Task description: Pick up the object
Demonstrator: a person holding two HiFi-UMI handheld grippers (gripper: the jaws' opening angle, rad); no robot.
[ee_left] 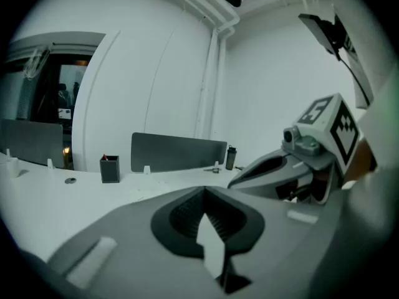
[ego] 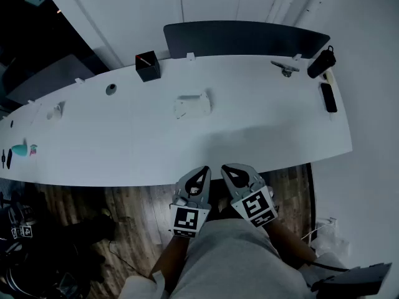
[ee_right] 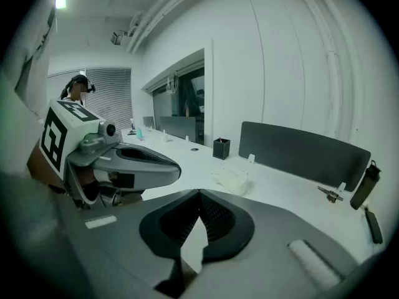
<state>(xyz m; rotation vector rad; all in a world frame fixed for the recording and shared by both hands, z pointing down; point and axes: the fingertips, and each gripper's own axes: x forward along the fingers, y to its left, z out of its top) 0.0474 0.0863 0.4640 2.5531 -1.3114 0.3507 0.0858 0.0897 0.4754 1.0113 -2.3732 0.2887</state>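
Note:
A white, flattish device (ego: 192, 104) lies alone on the long white table (ego: 262, 142), a little left of its middle; in the right gripper view the device (ee_right: 232, 179) sits well ahead of the jaws. Both grippers hang side by side over my lap, short of the table's near edge. The left gripper (ego: 199, 174) is shut with nothing in it, and its jaws (ee_left: 204, 193) meet at the tips. The right gripper (ego: 232, 172) is shut and empty too, jaws (ee_right: 199, 195) closed together. Each one shows in the other's view: right gripper (ee_left: 274, 167), left gripper (ee_right: 134, 161).
A black pen holder (ego: 148, 66) stands at the table's back, beside a dark divider panel (ego: 243, 38). At the right end are a black bottle (ego: 321, 62), a flat black bar (ego: 328, 97) and a small metal piece (ego: 285, 68). A teal item (ego: 20, 148) lies far left. Wood floor below.

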